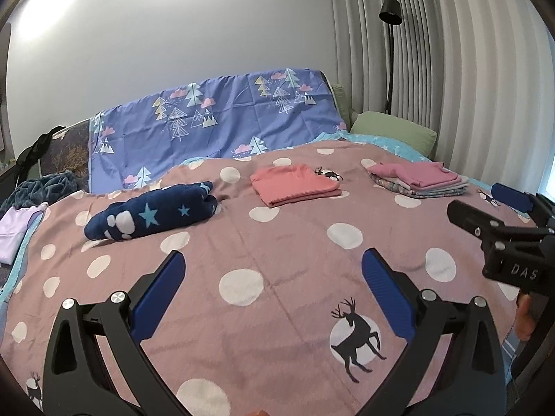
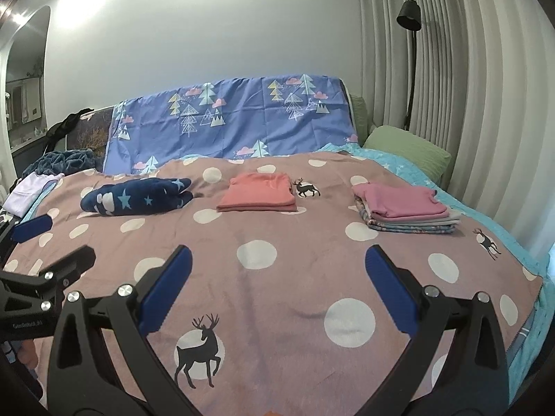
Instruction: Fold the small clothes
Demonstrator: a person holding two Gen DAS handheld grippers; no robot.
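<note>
Clothes lying folded on the bedspread; we are holding both grippers spread and empty above it.

Left wrist view: we are looking past the left gripper (image 1: 272,294), jaws wide with nothing between them, at the coral folded garment (image 1: 295,187) mid-bed, the pink-topped stack (image 1: 419,180) to its right, and the navy star-print piece (image 1: 152,211) lying bunched to its left; a lilac garment (image 1: 14,232) is resting at the bed's left edge. Right wrist view: we are seeing the right gripper (image 2: 277,291) equally spread and empty over the dotted bedspread (image 2: 312,260). We are judging one fold finished; the next move calls for fetching an unfolded piece, likely the navy one.
</note>
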